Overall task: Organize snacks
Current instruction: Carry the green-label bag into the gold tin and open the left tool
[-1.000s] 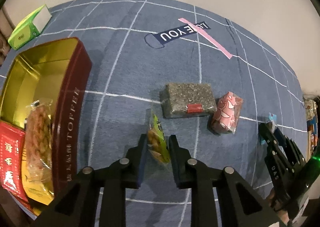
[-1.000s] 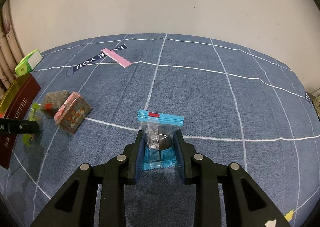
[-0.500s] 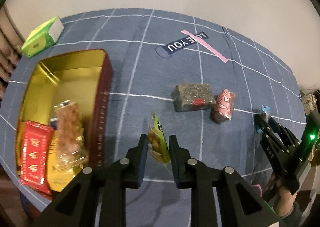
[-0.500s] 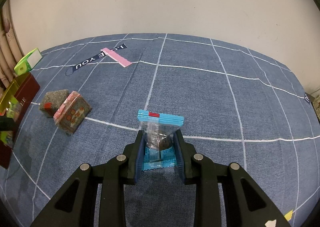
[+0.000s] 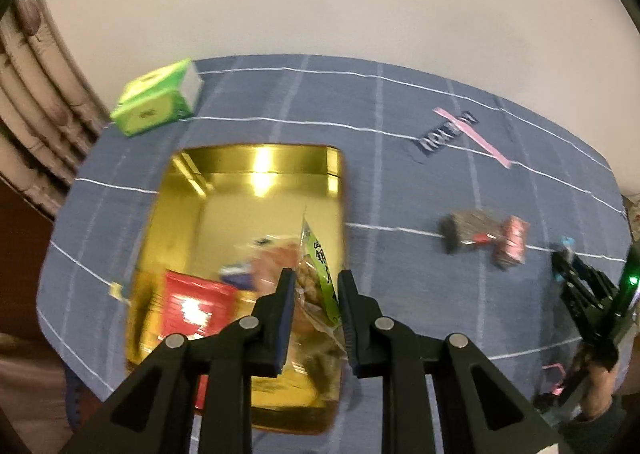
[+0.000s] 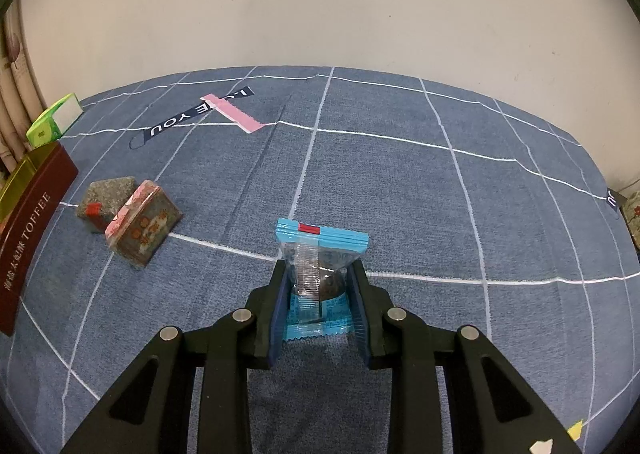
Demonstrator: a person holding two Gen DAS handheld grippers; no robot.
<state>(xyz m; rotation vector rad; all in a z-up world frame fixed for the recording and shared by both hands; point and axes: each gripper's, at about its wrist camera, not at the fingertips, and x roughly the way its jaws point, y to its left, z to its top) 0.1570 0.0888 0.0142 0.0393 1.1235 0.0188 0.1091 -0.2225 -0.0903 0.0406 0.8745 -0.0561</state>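
Mid-transfer: left gripper (image 5: pixel 316 296) clamped on a green snack packet (image 5: pixel 318 274), held in the lower middle of the left wrist view, above the open gold tin (image 5: pixel 256 165). Packet not yet released; still pinched edge-on between the jaws, hanging over the right side of the tin, close to its right wall. Inside the tin, lower left: a red packet (image 5: pixel 196 306) and a clear bag of brownish snacks (image 5: pixel 268 262), both smeared by motion.

Next move, as a judgement: lower over a free patch of the tin's gold floor, toward the upper half, then part the jaws. Risk of dropping the packet on the rim or outside, given how near the right wall it hangs.

Right gripper (image 6: pixel 319 296) closed on a blue-edged clear packet (image 6: pixel 320 254) with something dark inside, low in the middle of the right wrist view, bottom edge on or just above the blue checked cloth (image 6: pixel 440 193); contact hard to tell. Likely next in line for the tin.

Left on the cloth: a grey speckled block (image 6: pixel 106 199) and a pink-wrapped block (image 6: pixel 142 223), touching each other, left of centre in the right view.

Hard to make out: print on the green packet, contents of the tin's lower end behind the jaws, and the tin's left part, cut off at the right view's edge. Green box (image 5: pixel 156 103) in the upper left, apart from the tin.
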